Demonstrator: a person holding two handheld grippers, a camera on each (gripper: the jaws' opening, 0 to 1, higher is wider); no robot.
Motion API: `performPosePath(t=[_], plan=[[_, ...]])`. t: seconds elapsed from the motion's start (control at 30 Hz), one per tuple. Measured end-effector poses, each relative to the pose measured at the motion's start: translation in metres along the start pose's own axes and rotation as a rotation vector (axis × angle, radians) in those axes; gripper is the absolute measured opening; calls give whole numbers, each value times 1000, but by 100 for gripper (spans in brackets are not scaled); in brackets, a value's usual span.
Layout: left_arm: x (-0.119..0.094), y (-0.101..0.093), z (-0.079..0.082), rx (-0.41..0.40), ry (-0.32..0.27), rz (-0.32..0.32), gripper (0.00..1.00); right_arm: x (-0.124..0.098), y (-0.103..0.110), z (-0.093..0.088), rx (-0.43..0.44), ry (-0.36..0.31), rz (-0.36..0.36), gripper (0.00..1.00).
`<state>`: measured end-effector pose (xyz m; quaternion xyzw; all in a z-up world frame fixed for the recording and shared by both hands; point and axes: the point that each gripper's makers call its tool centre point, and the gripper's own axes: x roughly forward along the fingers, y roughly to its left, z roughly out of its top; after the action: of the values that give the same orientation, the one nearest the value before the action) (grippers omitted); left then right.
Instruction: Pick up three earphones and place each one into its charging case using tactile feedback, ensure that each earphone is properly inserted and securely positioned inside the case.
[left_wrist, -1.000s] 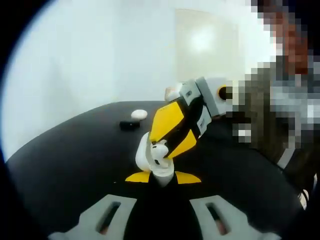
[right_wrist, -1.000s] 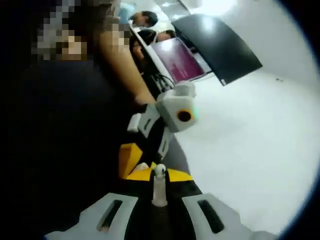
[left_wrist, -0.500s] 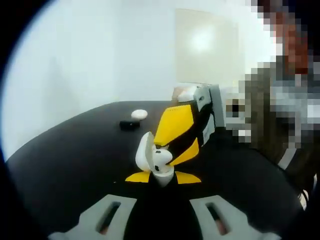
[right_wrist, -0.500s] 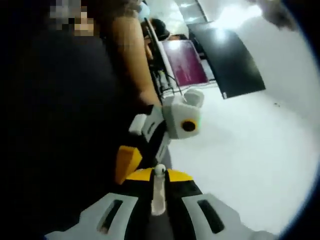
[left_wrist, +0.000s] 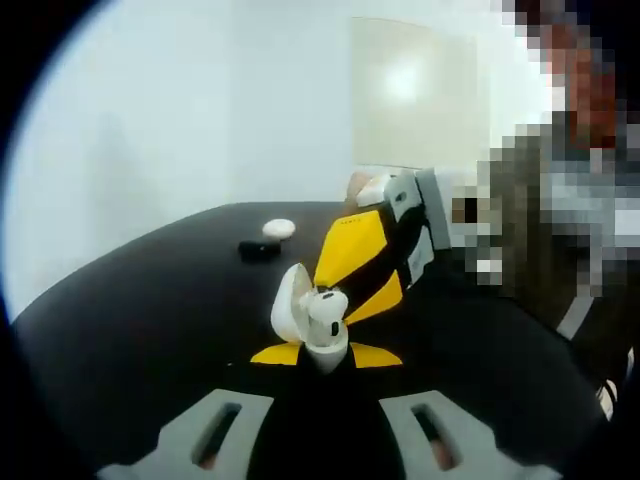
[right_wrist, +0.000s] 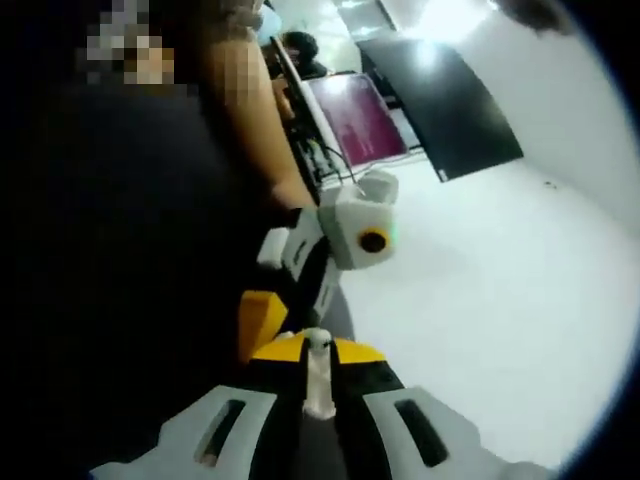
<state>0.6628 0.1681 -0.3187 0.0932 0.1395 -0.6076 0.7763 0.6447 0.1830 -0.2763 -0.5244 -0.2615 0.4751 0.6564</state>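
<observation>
Since half second ago, earphone (left_wrist: 326, 305) sits more upright above open white charging case (left_wrist: 305, 322); right gripper (left_wrist: 375, 262) barely shifted. Left gripper view, left to right: black desk (left_wrist: 130, 320); far back, small black item (left_wrist: 258, 249) beside white oval case (left_wrist: 278, 229); left gripper (left_wrist: 325, 357) jaws narrow, pinching charging case at base, lid up; right gripper's yellow jaws slanting in, gripping earphone at case mouth. Right gripper view: left gripper (right_wrist: 262, 322) ahead; earphone stem (right_wrist: 318, 372) clamped between own closed jaws.
</observation>
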Motion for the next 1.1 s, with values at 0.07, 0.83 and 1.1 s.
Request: performPosePath(t=[0.07,0.83,1.1], plan=[[0,0,0,0,0,0,13,-2,3,-2,-13,18,24,3],[-3,-2,1,23,5,1,13,-26,-67,-32,354,-44,-169,4],[-7,0,5,17,-15,4,12,-29,-80,-38,407,-57,-211,4]])
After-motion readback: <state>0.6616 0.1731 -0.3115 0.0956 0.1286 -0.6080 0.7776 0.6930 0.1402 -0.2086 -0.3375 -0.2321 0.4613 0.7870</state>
